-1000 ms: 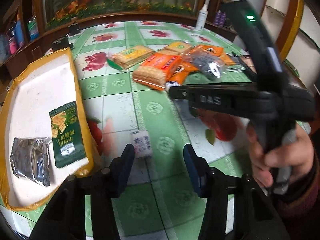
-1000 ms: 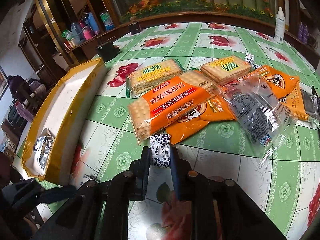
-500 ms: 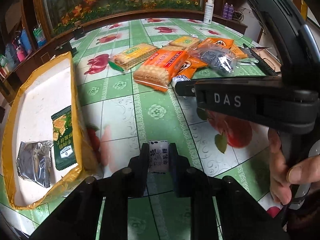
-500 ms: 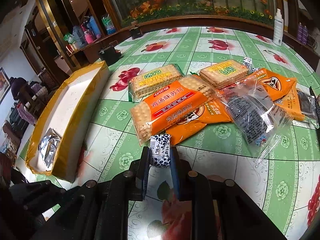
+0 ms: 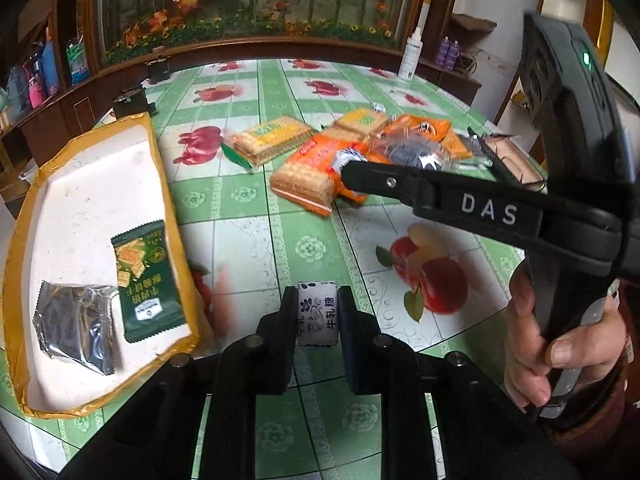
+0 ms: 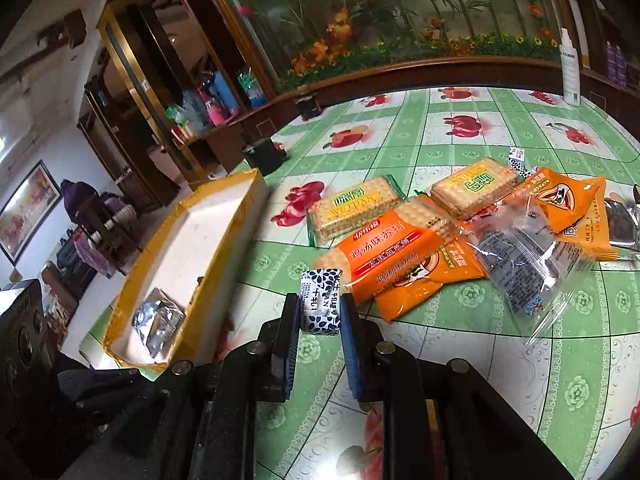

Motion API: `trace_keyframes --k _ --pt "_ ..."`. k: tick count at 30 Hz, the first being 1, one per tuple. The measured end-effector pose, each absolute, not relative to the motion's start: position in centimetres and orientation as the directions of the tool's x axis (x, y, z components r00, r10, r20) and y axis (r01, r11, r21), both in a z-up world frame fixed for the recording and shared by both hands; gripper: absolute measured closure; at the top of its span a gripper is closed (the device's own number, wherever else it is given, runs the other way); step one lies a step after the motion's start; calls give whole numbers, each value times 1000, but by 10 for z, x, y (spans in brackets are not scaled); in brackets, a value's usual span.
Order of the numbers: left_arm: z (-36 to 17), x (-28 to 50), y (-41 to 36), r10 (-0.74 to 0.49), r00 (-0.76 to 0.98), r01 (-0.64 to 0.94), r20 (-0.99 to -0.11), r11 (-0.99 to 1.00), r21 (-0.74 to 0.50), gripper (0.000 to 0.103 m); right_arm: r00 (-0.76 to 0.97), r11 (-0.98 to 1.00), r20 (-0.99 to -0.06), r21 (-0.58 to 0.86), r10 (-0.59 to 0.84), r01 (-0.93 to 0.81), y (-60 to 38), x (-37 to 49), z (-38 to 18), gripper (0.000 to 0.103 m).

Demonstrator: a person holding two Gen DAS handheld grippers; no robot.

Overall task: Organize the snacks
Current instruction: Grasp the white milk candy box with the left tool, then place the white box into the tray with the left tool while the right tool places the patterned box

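A green floral tablecloth (image 5: 304,208) printed with fruit is covering the table. The yellow-rimmed tray (image 5: 160,184) is sitting at the left, already holding a dark green cracker packet (image 5: 144,280) and a crumpled silver pouch (image 5: 76,326). Farther back a heap of unsorted snacks is waiting: an orange soda-cracker pack (image 6: 384,248), two clear-wrapped biscuit packs (image 6: 352,208), orange pouches (image 6: 568,204) and a clear bag of dark pieces (image 6: 516,256).

The left gripper (image 5: 318,316) is pinching a small white milk candy (image 5: 318,312) crosswise between its pads, printed face up. The right gripper (image 6: 320,308) is clamping a second milk candy with blue petal print (image 6: 322,300), the wrapper standing up out of the jaws; it seems to be off the cloth. A hand (image 5: 560,332) is wrapping the right tool's handle.

The tray is lying to the left of both claws. The left gripper is just beside the tray's near corner, so it is the nearer one; the right gripper is sitting farther off and would have to cross over toward that rim.
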State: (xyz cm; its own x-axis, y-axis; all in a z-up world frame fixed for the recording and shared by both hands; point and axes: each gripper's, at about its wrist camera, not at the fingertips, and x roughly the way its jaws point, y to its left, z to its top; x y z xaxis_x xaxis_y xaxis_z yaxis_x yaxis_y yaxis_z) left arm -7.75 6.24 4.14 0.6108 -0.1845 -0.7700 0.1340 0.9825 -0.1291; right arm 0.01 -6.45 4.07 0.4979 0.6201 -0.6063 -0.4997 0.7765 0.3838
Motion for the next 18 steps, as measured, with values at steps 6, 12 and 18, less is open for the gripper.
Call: trace_keyframes --k 6,12,18 --pt "56 -79 82 -183 641 103 -745 983 -152 84 502 771 -592 405 631 -491 -68 2 42 82" --pt "68 -80 104 -177 667 66 -724 981 -180 84 499 770 -593 409 632 -489 -70 3 41 82" --pt "77 -84 130 -155 696 18 -701 980 -199 84 496 771 -596 408 631 -490 -68 4 39 82"
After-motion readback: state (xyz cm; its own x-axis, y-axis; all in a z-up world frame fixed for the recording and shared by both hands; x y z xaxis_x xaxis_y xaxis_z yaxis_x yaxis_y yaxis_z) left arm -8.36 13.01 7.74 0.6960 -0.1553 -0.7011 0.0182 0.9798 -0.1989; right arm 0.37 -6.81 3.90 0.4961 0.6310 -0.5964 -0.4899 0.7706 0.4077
